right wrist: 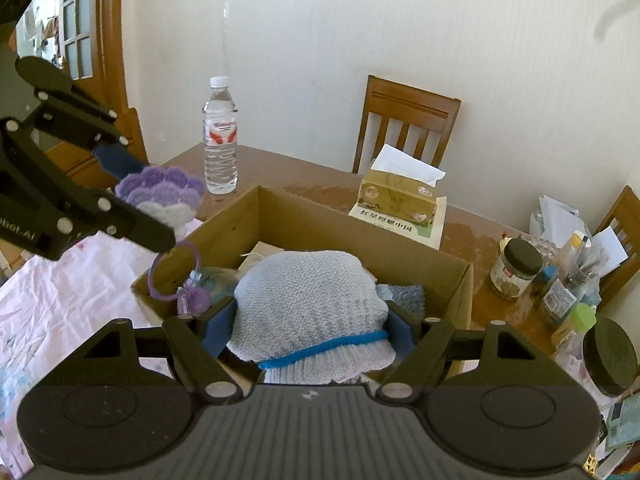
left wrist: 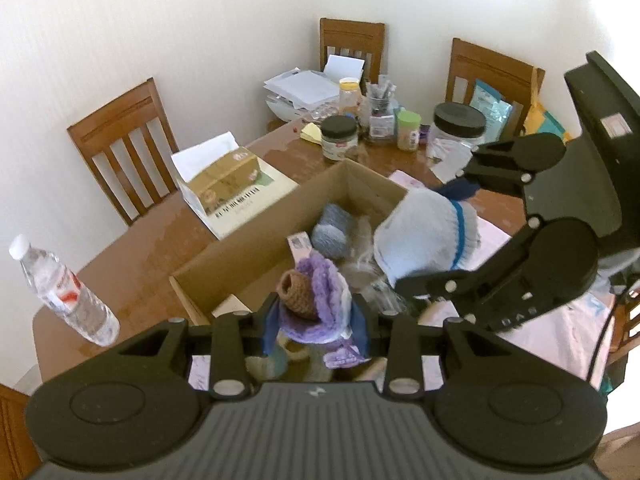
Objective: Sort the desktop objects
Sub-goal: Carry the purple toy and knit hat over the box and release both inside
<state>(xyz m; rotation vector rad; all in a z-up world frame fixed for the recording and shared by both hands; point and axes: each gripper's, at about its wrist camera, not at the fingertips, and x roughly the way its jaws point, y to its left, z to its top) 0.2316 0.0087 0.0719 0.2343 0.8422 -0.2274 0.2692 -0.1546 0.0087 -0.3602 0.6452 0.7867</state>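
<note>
Right now both grippers hang over the open cardboard box point(right wrist: 352, 216), each with something soft in it. The left gripper point(left wrist: 316, 320) is nearly closed, squeezing a small purple crochet piece point(left wrist: 320, 280) with a brown knit bit tucked in it; a purple ring point(right wrist: 168, 276) dangles below. The right gripper point(right wrist: 310, 328) is about half open, because its blue pads press on both sides of a fat, pale blue knit hat point(right wrist: 304, 300) with a bright blue stripe.

Inside the box lies a grey-blue ball of yarn point(left wrist: 330, 230). Past the box's far side, a tissue box point(right wrist: 400, 196) sits on a booklet near the table's far edge. A water bottle point(right wrist: 220, 136) stands at the far left corner, and jars point(left wrist: 339, 136) crowd the right end.

It looks like the carrying step of sorting. Next, each soft thing needs its own spot, then the pads must let go gently.
</note>
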